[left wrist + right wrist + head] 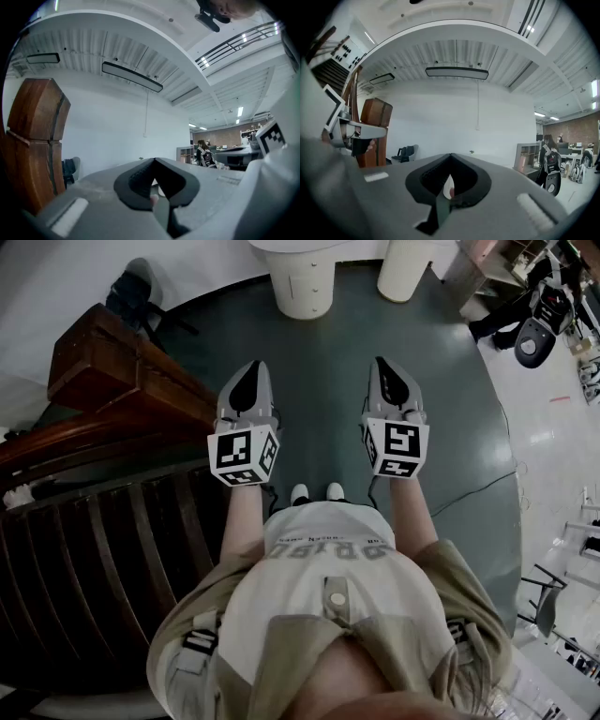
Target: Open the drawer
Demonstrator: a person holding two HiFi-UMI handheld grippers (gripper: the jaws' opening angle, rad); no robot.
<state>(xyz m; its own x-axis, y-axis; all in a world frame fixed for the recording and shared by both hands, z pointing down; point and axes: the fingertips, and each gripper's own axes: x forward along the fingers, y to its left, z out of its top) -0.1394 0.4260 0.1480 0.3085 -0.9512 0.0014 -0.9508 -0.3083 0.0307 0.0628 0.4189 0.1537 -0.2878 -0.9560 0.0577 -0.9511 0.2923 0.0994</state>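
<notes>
A small white cabinet (pixel 302 285) with a drawer front stands on the grey floor at the far end of the head view, well ahead of both grippers. My left gripper (pixel 250 371) and right gripper (pixel 382 366) are held side by side at waist height, pointing level toward it, far from touching it. Both are shut with nothing between their jaws. In the left gripper view the left gripper's (pixel 154 165) dark pads meet. The right gripper view shows the right gripper (pixel 450 158) the same way.
Dark wooden furniture (pixel 112 362) and a slatted wooden piece (pixel 103 549) fill the left side. A tall wooden cabinet (pixel 35 140) stands left of the left gripper. A second white rounded stand (pixel 408 268) is at the far right. A cable (pixel 487 486) crosses the floor.
</notes>
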